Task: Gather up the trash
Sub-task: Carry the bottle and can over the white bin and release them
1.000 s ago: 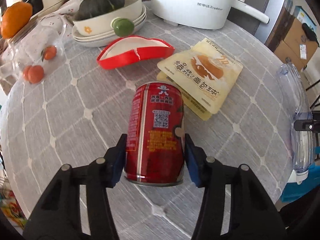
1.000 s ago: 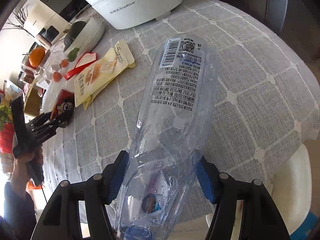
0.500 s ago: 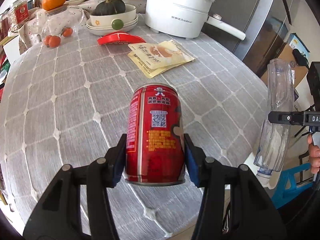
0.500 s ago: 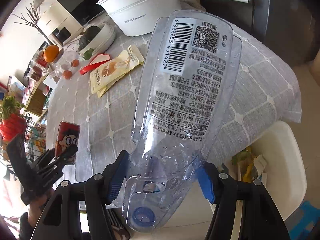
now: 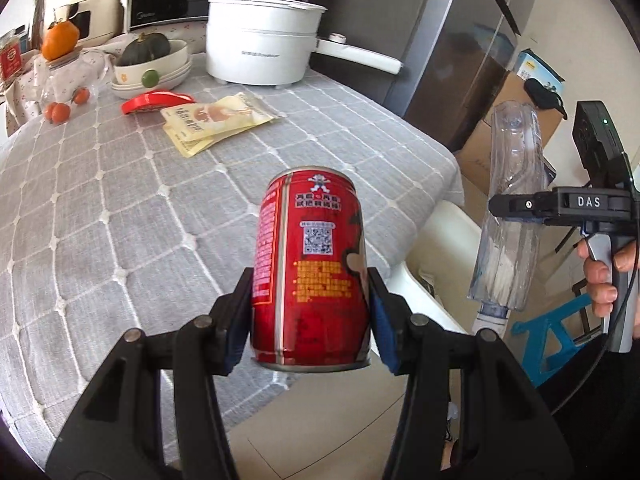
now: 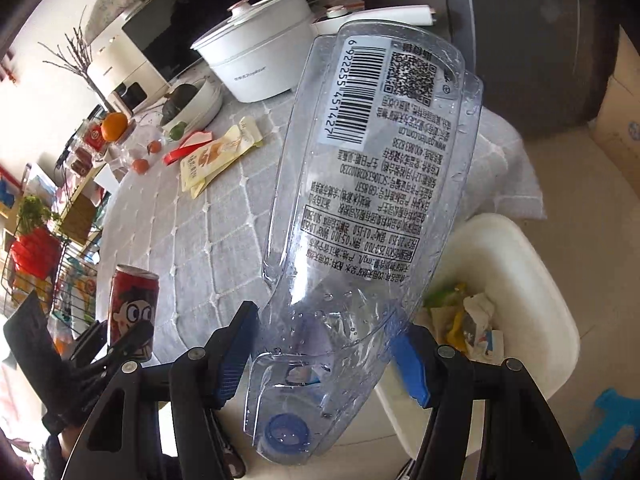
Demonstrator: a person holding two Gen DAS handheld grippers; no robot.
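My left gripper [image 5: 312,320] is shut on a red drink can [image 5: 312,264], held upright above the near edge of the grey-clothed table [image 5: 120,220]. My right gripper [image 6: 324,356] is shut on an empty clear plastic bottle [image 6: 372,184], cap end toward the camera, off the table's corner and beside a white bin [image 6: 520,280] with crumpled trash [image 6: 468,320] inside. The left wrist view shows the bottle [image 5: 508,216] hanging neck-down in the right gripper [image 5: 520,208], near the bin [image 5: 436,248]. Yellow snack packets [image 5: 212,120] and a red-and-white wrapper [image 5: 156,100] lie on the table.
At the back of the table stand a white electric pot [image 5: 264,52], stacked bowls with a dark squash [image 5: 152,60] and small oranges [image 5: 60,112]. Cardboard boxes [image 5: 516,112] and a blue stool [image 5: 560,332] sit on the floor to the right, beside a dark fridge.
Both grippers have pulled back from the table and risen. The can has left the tabletop and hangs over the near edge. The bottle has come off the table and now sits beside the bin.
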